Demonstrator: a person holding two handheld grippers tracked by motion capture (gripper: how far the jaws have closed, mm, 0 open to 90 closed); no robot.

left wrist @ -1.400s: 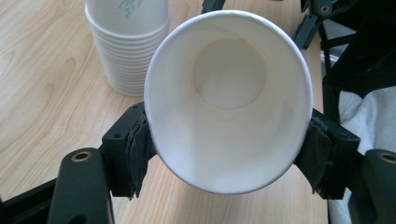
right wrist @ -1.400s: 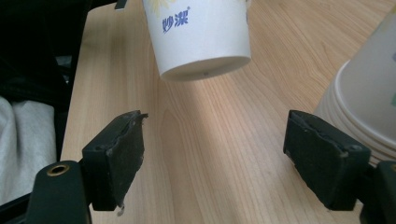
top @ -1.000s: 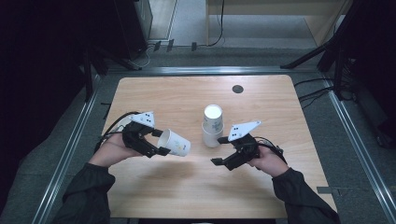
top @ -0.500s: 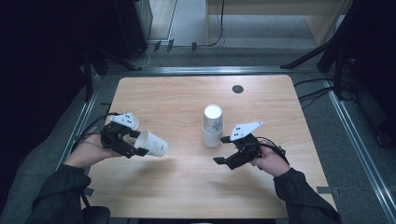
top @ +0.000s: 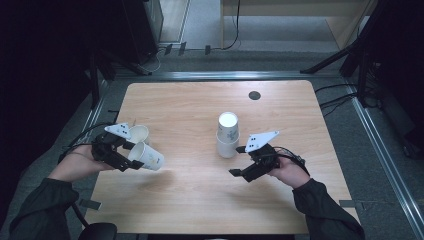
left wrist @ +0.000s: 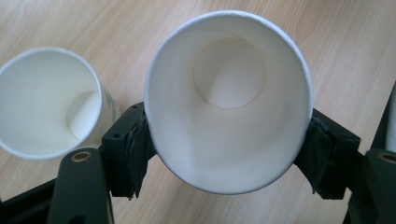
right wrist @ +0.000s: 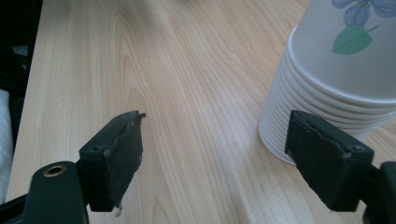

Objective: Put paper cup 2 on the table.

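Between the left claw's (left wrist: 229, 154) jaws, a paper cup (left wrist: 229, 100).

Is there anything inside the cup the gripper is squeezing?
No. The left gripper holds a paper cup, and its white walls and round bottom look bare.

A light wooden table (top: 190, 200) stood on a grey floor (top: 380, 165), with a small dark round disc (top: 254, 95) set near its far edge. Metal rails (top: 220, 75) framed the table, and black cables (top: 335, 100) trailed across the floor at the right.
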